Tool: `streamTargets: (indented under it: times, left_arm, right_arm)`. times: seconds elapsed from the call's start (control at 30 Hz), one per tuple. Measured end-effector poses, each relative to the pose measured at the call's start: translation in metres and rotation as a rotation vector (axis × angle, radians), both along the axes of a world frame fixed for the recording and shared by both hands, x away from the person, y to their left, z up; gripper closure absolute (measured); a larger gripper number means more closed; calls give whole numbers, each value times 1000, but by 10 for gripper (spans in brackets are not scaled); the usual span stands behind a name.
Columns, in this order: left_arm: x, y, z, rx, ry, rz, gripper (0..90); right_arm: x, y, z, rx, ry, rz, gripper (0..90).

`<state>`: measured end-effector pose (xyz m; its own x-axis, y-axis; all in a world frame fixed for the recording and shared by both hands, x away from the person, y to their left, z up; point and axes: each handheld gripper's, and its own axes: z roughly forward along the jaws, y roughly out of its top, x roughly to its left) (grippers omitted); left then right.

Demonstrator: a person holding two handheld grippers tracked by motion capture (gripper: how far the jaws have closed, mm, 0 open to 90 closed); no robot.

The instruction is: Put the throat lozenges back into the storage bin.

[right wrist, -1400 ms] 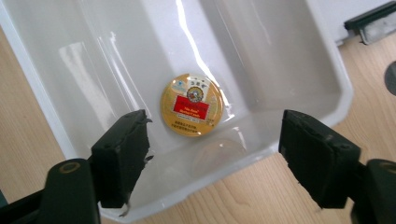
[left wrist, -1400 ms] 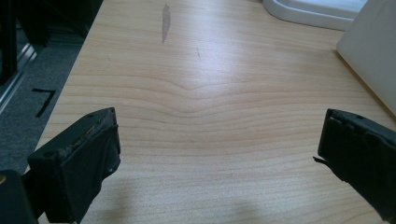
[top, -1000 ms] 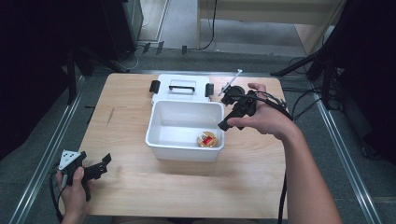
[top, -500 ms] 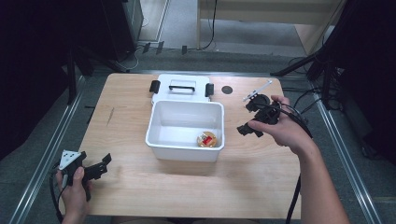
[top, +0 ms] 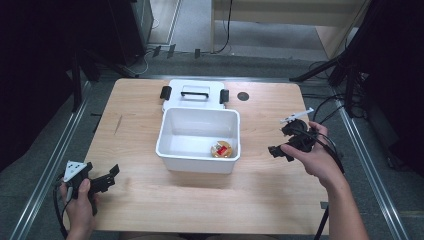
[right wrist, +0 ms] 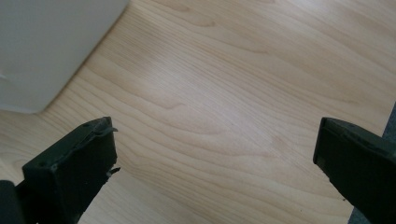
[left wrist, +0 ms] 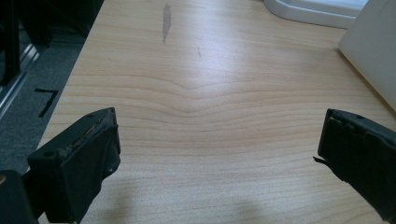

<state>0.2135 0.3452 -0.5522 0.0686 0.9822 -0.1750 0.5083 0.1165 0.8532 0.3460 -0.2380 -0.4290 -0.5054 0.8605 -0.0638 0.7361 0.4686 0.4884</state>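
Your right gripper (top: 280,151) hangs beside the white box (top: 198,162), jaws spread wide with nothing between them. Your left gripper (top: 107,176) rests low at the table (top: 280,200) corner, also spread and empty. The small round thing (top: 220,149), gold with a red spot, lies inside the box near its front right corner. I judge the placing step is finished; next you likely need the flat lid (top: 195,96) behind. Box and lid are smooth plastic, the table pale grained wood.

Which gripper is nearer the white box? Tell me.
Right. The right gripper is just off the white box's right side; the left gripper sits farther off, near the table's front left corner.
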Motion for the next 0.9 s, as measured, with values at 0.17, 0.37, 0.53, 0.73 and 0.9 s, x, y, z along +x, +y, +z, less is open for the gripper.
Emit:
streamTargets:
  times: [0.17, 0.37, 0.53, 0.73, 0.9]
  left_arm:
    - [0, 0, 0, 4, -3, 1, 0]
    - [0, -1, 0, 6, -1, 1, 0]
    - [0, -1, 0, 6, -5, 4, 0]
    - [0, -2, 0, 12, -1, 3, 0]
    - [0, -2, 0, 14, -1, 4, 0]
  right_arm:
    - [-8, -16, -16, 32, -26, -42, 0]
    - [-22, -35, -37, 71, -69, -85, 0]
    - [-34, -52, -56, 108, -101, -134, 0]
    - [-48, -68, -72, 139, -136, -182, 0]
    - [-57, -79, -78, 161, -169, -208, 0]
